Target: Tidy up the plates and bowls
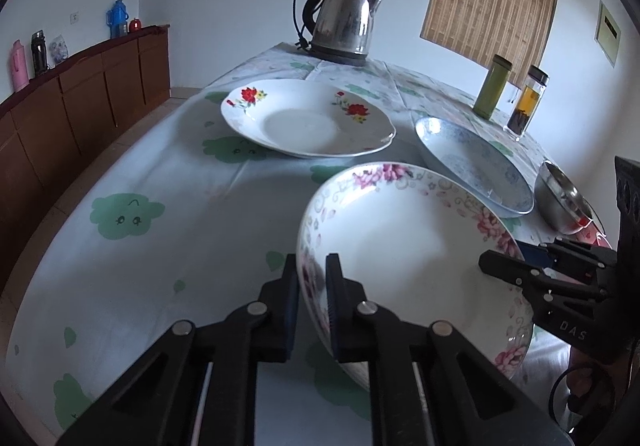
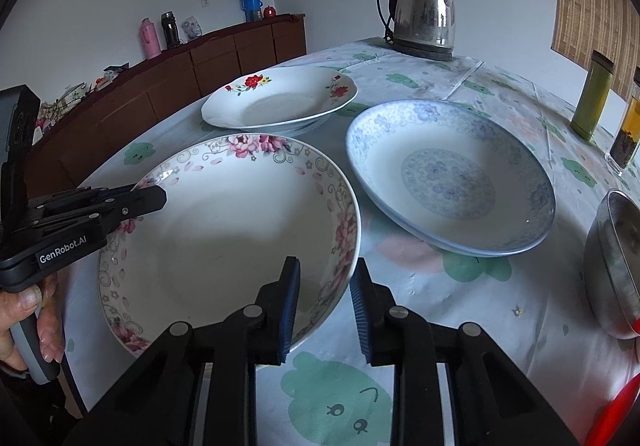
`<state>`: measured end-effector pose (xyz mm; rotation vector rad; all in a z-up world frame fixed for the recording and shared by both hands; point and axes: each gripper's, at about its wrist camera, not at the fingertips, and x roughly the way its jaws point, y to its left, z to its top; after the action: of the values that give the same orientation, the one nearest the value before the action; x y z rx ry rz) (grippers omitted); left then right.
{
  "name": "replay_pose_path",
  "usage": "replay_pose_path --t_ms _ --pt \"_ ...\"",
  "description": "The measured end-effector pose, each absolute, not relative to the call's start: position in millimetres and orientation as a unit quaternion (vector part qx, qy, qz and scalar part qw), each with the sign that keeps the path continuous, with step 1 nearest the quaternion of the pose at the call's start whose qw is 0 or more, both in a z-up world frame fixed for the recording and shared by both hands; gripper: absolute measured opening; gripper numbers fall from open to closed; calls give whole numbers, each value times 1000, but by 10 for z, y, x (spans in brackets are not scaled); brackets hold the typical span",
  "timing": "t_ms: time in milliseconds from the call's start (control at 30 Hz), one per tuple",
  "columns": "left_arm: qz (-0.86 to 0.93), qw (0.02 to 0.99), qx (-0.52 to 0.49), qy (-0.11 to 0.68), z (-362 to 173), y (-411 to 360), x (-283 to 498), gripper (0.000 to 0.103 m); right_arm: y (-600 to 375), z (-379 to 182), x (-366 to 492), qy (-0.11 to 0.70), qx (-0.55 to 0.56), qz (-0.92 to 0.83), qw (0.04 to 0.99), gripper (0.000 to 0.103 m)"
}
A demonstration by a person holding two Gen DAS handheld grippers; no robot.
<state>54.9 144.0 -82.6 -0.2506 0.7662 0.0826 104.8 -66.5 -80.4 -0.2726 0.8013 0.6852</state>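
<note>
A pink-flowered plate (image 1: 400,258) (image 2: 224,230) is tilted above the table. My left gripper (image 1: 312,286) is shut on its left rim; it also shows in the right wrist view (image 2: 148,196). My right gripper (image 2: 325,298) straddles the plate's right rim with its jaws a little apart, and shows in the left wrist view (image 1: 500,266). A red-flowered plate (image 1: 308,118) (image 2: 280,100) lies at the back. A blue-patterned plate (image 1: 476,162) (image 2: 452,174) lies to the right. A steel bowl (image 1: 564,198) (image 2: 612,266) sits at the far right.
A steel kettle (image 1: 344,22) (image 2: 424,14) stands at the table's far end. A green bottle (image 1: 492,86) (image 2: 592,94) and a tea bottle (image 1: 526,102) (image 2: 628,126) stand at the right edge. A wooden sideboard (image 1: 80,94) runs along the left wall.
</note>
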Motion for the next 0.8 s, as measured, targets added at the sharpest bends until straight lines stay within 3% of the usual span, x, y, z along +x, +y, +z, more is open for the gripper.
replay_pose_path --t_ms 800 --pt "44 932 -118 341 -759 1428 476 7 -730 -705 952 343 -133 300 880 14"
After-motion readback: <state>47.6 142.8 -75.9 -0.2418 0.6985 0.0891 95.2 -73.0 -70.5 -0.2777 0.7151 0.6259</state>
